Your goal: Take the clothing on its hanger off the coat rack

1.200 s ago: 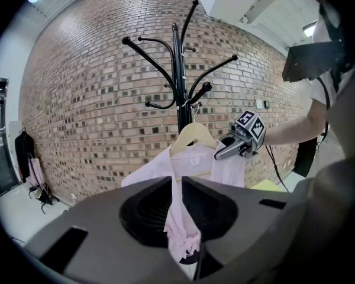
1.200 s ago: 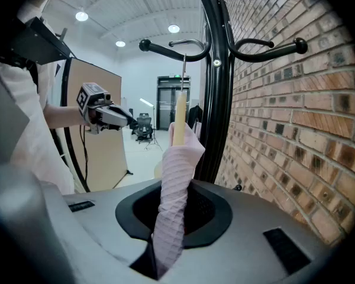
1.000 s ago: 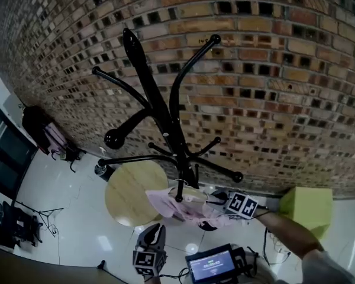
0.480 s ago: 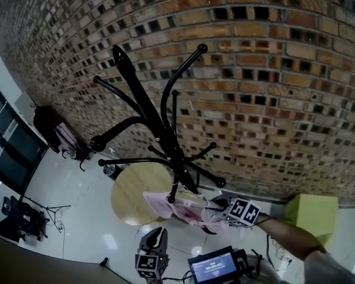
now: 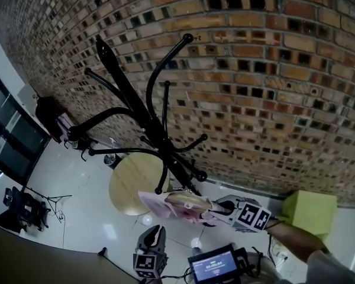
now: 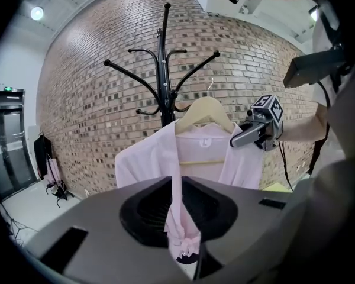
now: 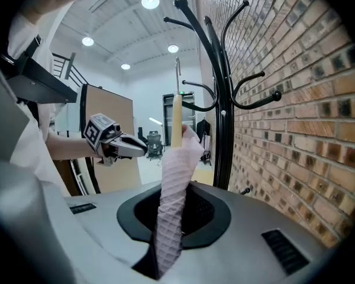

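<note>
The black coat rack stands against the brick wall. A pink garment hangs on a wooden hanger beside the rack's lower arms. In the left gripper view the hanger shows its metal hook close to the rack; whether it rests on an arm I cannot tell. My right gripper is shut on the garment's cloth at the hanger's end. My left gripper is shut on the garment's front strip, which runs taut into its jaws.
A round wooden table stands at the foot of the rack. A yellow-green box sits on the floor at the right. A small screen is at the bottom edge. Dark clothes and a tripod are far left.
The head view has swung, so the rack sits further left. My right gripper and the hanger have drifted right of the rack's pole. The left gripper keeps its hold.
</note>
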Tool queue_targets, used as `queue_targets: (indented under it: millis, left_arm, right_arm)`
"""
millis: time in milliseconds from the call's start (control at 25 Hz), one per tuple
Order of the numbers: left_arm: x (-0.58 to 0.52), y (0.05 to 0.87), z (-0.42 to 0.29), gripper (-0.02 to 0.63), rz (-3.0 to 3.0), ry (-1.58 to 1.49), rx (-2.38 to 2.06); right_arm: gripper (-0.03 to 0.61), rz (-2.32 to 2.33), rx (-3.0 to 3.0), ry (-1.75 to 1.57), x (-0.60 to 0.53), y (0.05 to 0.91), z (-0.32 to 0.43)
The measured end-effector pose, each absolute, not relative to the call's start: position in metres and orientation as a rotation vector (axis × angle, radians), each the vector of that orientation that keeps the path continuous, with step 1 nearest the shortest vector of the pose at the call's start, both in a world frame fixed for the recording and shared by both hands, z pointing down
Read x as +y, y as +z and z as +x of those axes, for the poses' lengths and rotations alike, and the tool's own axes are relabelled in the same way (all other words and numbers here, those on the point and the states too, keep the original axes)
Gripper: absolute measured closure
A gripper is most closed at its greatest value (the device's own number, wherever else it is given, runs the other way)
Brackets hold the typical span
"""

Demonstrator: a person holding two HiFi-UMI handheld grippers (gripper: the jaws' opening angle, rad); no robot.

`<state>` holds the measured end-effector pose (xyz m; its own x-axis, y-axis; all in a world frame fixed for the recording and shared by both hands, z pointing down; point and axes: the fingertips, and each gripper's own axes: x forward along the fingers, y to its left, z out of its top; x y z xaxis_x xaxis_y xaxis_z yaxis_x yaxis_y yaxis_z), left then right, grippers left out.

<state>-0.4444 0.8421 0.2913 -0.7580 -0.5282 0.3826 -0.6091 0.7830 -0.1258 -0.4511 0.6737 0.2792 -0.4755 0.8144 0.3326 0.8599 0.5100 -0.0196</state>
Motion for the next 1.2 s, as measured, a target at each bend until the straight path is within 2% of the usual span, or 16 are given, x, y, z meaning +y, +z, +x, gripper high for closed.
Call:
queue_targets:
  millis: [520, 960, 1200]
  left_arm:
    - [0.798, 0.290, -0.440, 0.571, 1.008, 0.374, -2.622]
    - [0.837, 0.296, -0.445, 0.571, 0.948, 0.340, -2.647]
    - [0.824, 0.300, -0.449, 0.571, 1.076, 0.374, -2.637]
  right_arm:
    - [0.548, -1.341, -2.489, -0.282, 0.623, 0.270, -0.375]
    - [0.548, -1.332, -2.471, -0.227, 0.656, 0.284, -0.379]
    - [0.548, -1.257, -2.484, -0.153, 0.666, 0.285, -0.372]
